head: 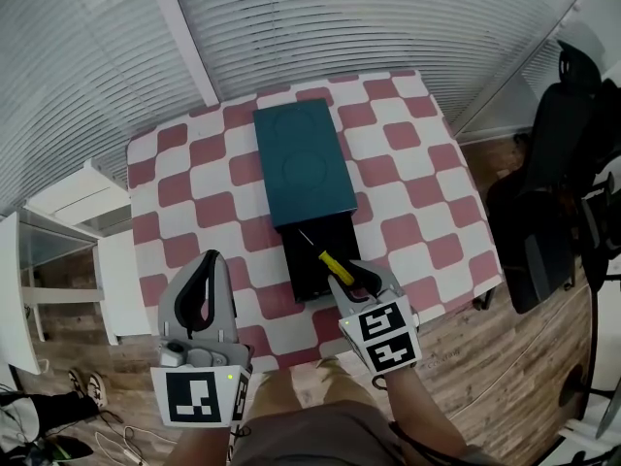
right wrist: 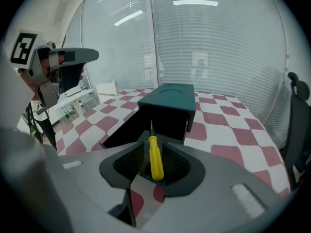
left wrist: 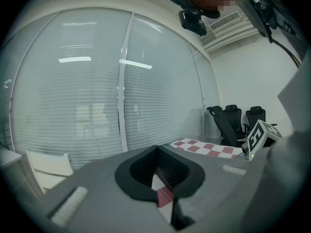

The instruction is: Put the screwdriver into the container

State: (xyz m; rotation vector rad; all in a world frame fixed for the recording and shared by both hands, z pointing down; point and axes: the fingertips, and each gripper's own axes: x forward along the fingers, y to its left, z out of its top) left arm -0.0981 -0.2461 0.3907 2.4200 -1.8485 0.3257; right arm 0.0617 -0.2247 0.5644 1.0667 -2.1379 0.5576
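A dark teal container (head: pixel 303 158) (right wrist: pixel 170 100) lies on the red-and-white checkered table (head: pixel 417 192), with its black drawer (head: pixel 303 278) (right wrist: pixel 121 131) pulled open toward me. My right gripper (head: pixel 351 278) (right wrist: pixel 154 165) is shut on the yellow handle of the screwdriver (head: pixel 332 260) (right wrist: pixel 155 157). The metal shaft points into the open drawer, above its front end. My left gripper (head: pixel 206 282) (left wrist: pixel 163 181) is held off the table's front left, tilted upward, jaws together and holding nothing.
Black office chairs (head: pixel 558 192) (left wrist: pixel 233 123) stand to the right of the table. A white shelf unit (head: pixel 58 221) sits at the left. Window blinds (head: pixel 388 17) run behind the table. My legs show at the bottom over wood floor (head: pixel 485 377).
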